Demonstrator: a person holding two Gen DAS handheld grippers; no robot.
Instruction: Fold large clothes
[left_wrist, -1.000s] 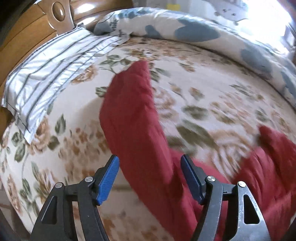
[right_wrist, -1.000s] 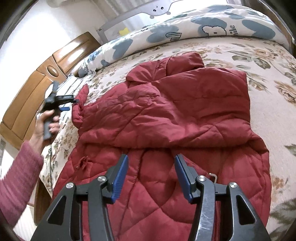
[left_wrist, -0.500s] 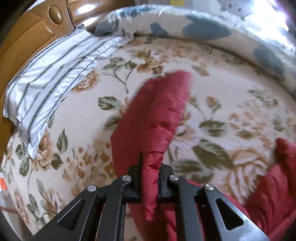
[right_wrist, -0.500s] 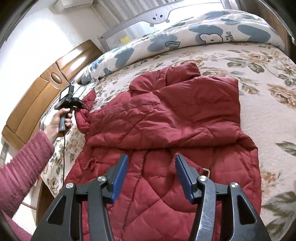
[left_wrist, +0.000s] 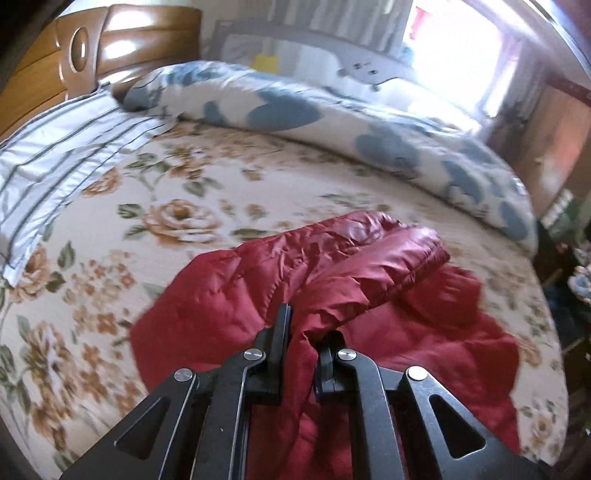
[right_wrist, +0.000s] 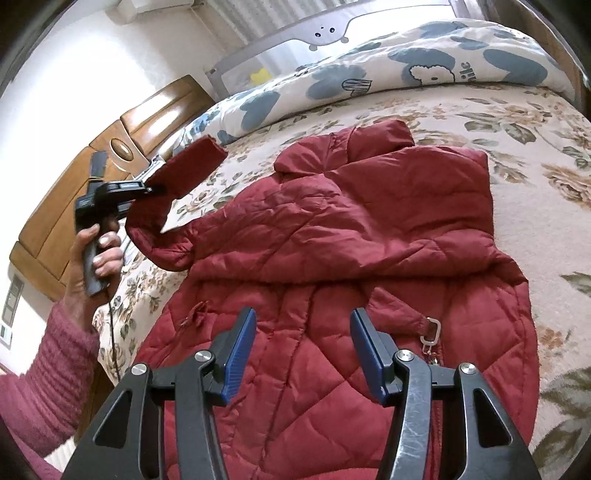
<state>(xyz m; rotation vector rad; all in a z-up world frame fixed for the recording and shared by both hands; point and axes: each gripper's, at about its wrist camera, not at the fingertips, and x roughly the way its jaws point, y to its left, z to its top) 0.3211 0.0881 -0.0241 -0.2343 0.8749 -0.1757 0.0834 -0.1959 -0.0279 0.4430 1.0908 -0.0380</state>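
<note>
While the red quilted jacket (right_wrist: 354, 236) lies spread across the floral bedsheet (right_wrist: 535, 122), its shiny fabric shows diamond stitching, a raised collar at the far end and a small metal clip (right_wrist: 430, 332) near the front closure. Its long axis runs from the hem, close under the right wrist camera, away toward the collar, which points at the blue-and-white duvet (right_wrist: 406, 70) rolled along the far side of the bed. One sleeve (right_wrist: 184, 173) is lifted off the sheet at the jacket's left, its cuff end pointing up and away toward the wooden headboard (right_wrist: 122, 147). The left gripper (left_wrist: 301, 341), held in a hand (right_wrist: 94, 258) with a pink knitted sleeve, is clamped tight on that sleeve's fabric. The right gripper (right_wrist: 303, 350) hangs above the lower front of the jacket with its blue-padded jaws partly apart and nothing between them.
</note>
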